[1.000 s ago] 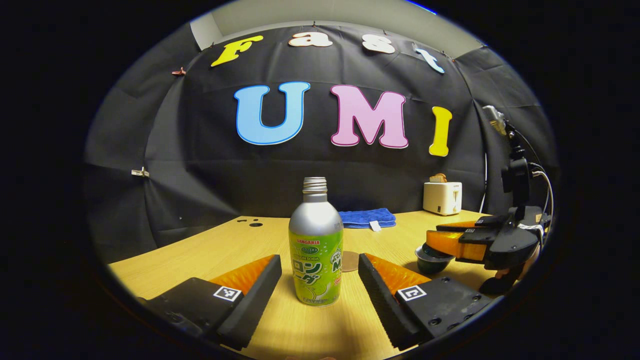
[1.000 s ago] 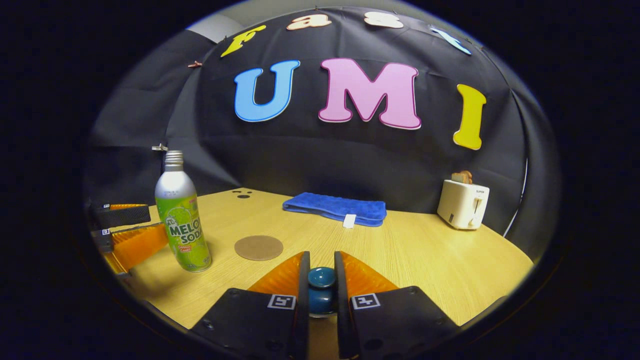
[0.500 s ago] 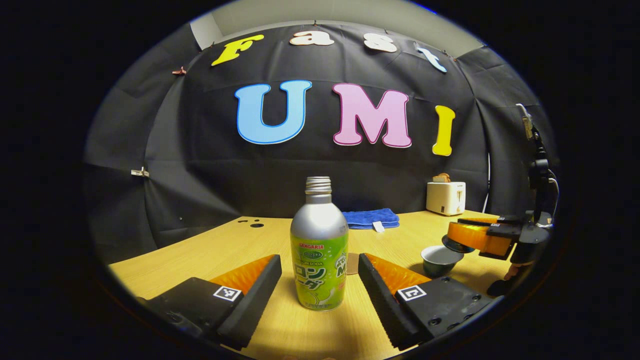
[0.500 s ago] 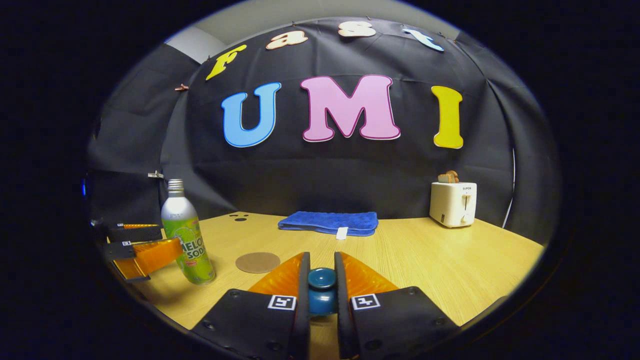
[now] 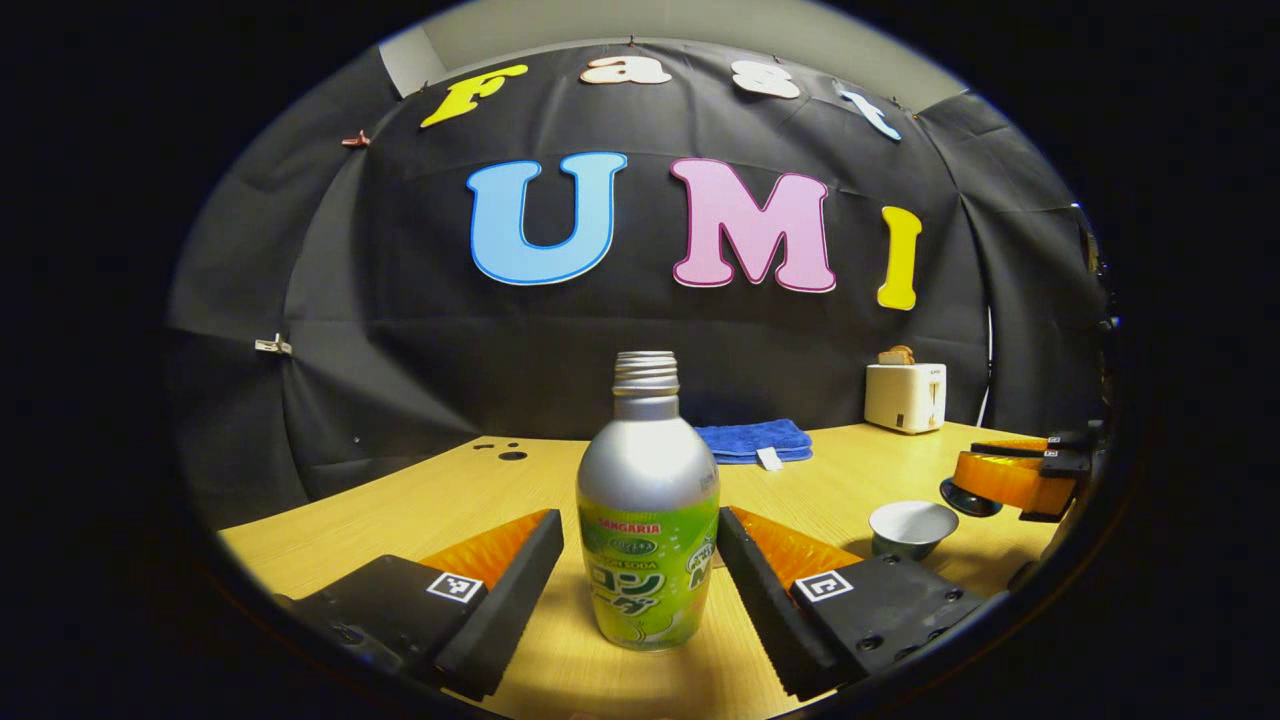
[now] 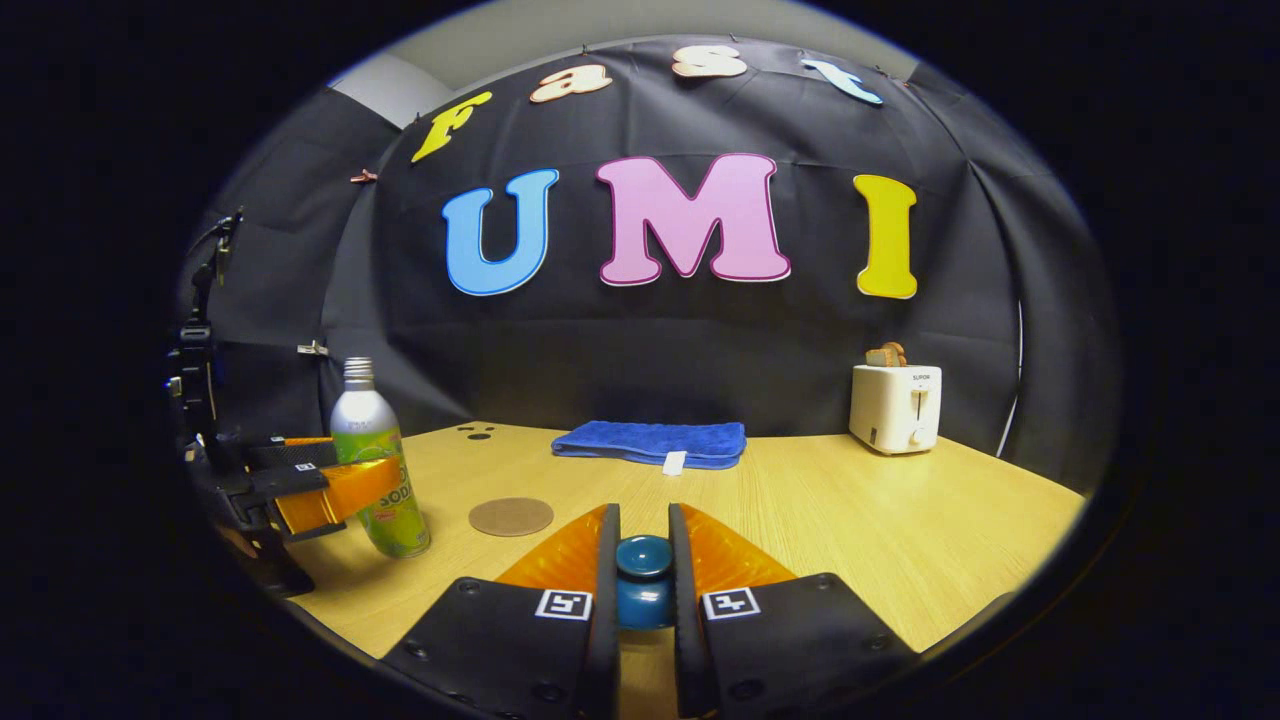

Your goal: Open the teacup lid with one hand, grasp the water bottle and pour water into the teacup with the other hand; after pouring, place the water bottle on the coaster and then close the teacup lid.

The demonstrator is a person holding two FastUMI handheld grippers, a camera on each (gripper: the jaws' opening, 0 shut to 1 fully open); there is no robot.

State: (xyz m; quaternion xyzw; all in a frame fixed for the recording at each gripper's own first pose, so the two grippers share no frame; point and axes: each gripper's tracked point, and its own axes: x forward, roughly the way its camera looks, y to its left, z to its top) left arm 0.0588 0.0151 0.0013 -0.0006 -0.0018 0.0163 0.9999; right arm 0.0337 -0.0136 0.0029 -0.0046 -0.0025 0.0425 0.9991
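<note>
While right tool (image 6: 643, 570) clamps lid (image 6: 643, 582), bottle (image 5: 647, 520) between left tool (image 5: 640, 575) fingers

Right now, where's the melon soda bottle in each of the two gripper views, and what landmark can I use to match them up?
Left gripper view: the bottle stands upright at centre bottom, between the left gripper fingers, which stand apart from it.
Right gripper view: the bottle is at far left on the table, partly behind the left gripper, left of the round coaster.
Shared landmark: the white toaster at the back right, near the blue towel.
</note>
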